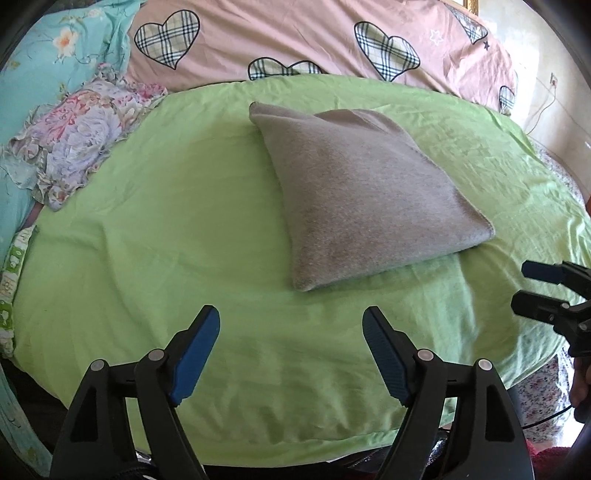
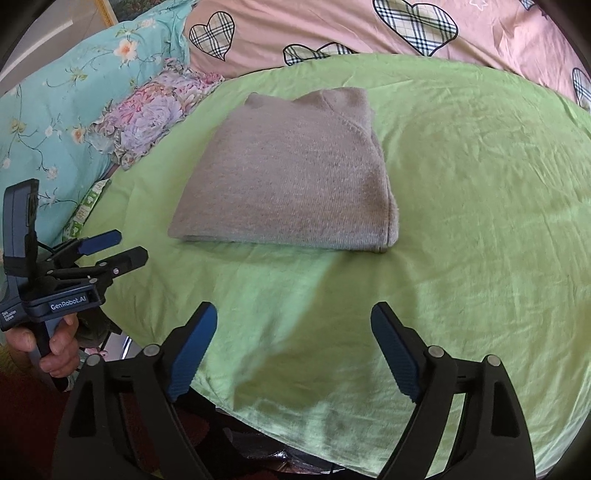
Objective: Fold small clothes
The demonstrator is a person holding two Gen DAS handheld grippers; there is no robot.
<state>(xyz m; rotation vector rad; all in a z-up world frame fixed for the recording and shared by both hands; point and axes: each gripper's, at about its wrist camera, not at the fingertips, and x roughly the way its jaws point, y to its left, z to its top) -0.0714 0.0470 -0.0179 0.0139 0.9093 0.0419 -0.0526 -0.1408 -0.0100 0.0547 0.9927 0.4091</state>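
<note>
**Folded grey garment on a green sheet, both grippers spread and empty**

A light green sheet (image 1: 184, 229) covers the work surface, wrinkled and hanging over the near edge. The grey knitted garment (image 1: 362, 192) lies folded into a flat, roughly square packet on it, toward twelve o'clock from both cameras and well apart from either tool.

The left gripper (image 1: 291, 325) hovers over bare sheet at six o'clock in its own view, jaws wide apart with nothing between them. The right gripper (image 2: 295, 325) is likewise spread wide and empty over the sheet's near edge. A hand (image 2: 55, 347) at eight o'clock in the right wrist view grasps the left tool's handle.

Behind the sheet, a pink cover with plaid hearts (image 1: 295, 33) spans eleven to one o'clock. A turquoise floral cloth (image 2: 74, 92) lies at ten o'clock, with a ruffled flowered pillow (image 2: 147, 110) beside it, touching the sheet's edge. A pale wall (image 1: 546, 92) shows at two o'clock in the left view.
</note>
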